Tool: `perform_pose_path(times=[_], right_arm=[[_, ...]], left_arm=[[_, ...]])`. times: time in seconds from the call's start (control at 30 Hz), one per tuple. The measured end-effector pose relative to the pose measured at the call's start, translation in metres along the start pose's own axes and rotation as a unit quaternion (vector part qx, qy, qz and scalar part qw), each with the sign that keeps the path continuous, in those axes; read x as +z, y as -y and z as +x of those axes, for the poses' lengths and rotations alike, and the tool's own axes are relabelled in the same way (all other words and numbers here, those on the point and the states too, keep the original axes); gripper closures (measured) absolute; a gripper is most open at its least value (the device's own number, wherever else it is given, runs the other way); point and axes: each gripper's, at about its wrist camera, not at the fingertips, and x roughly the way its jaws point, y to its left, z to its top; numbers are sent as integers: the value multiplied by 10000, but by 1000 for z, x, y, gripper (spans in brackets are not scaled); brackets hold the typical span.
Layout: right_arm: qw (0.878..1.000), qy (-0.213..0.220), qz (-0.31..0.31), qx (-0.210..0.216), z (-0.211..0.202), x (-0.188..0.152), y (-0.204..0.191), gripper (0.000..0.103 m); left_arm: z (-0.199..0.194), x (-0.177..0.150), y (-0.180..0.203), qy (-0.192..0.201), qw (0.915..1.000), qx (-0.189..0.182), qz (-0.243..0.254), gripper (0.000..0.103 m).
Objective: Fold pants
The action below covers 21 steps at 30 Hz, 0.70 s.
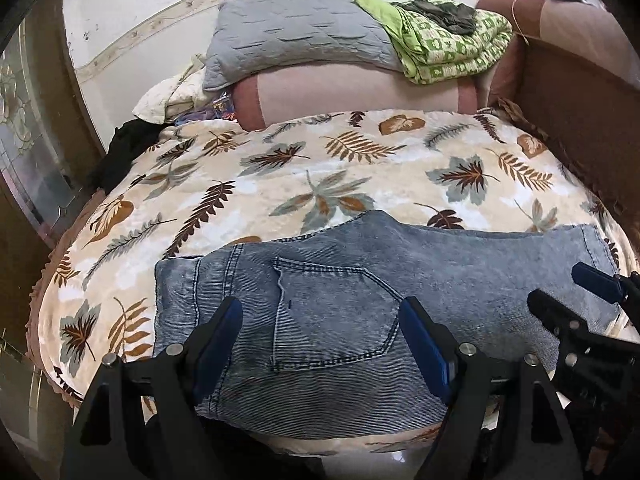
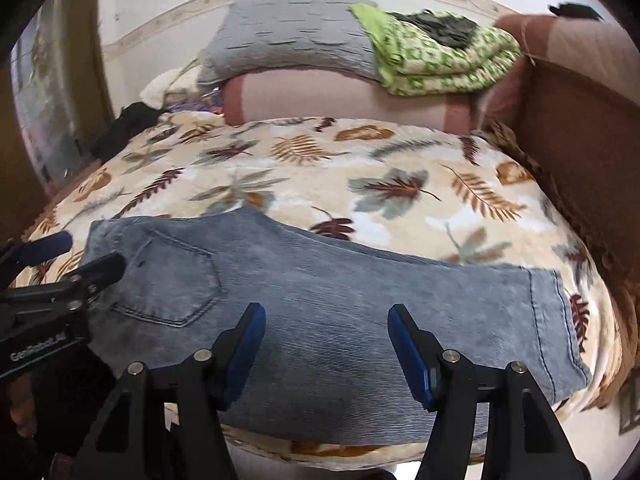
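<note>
Light blue denim pants (image 1: 340, 276) lie flat across the near edge of the bed, back pocket (image 1: 332, 320) facing up, waistband to the left and leg hem (image 2: 560, 320) to the right. My left gripper (image 1: 320, 312) hovers over the pocket end, open, with only the cloth below showing between its blue pads. Over the middle of the pants (image 2: 320, 272) hangs my right gripper (image 2: 326, 312), also open and holding nothing. Each gripper shows in the other's view: the right gripper (image 1: 558, 284) at the right edge, the left gripper (image 2: 90, 254) at the left edge.
A leaf-print blanket (image 1: 320, 168) covers the bed. At the far end sit a pink bolster (image 1: 352, 92), a grey pillow (image 1: 296, 36) and a folded green quilt (image 1: 440, 44). A brown board (image 1: 580, 120) runs along the right side; a black garment (image 1: 120, 152) lies far left.
</note>
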Motion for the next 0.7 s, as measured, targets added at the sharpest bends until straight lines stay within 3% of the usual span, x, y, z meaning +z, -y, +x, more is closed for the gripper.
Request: perform_pose_path(times=[0.23, 0.7], right_arm=[[9998, 19, -199, 53, -7, 3, -20, 36], [9998, 50, -152, 118, -12, 5, -19, 36]], left_arm=[[-3, -2, -10, 42, 9999, -48, -126, 22], [-9, -1, -5, 71, 10000, -25, -59, 22]])
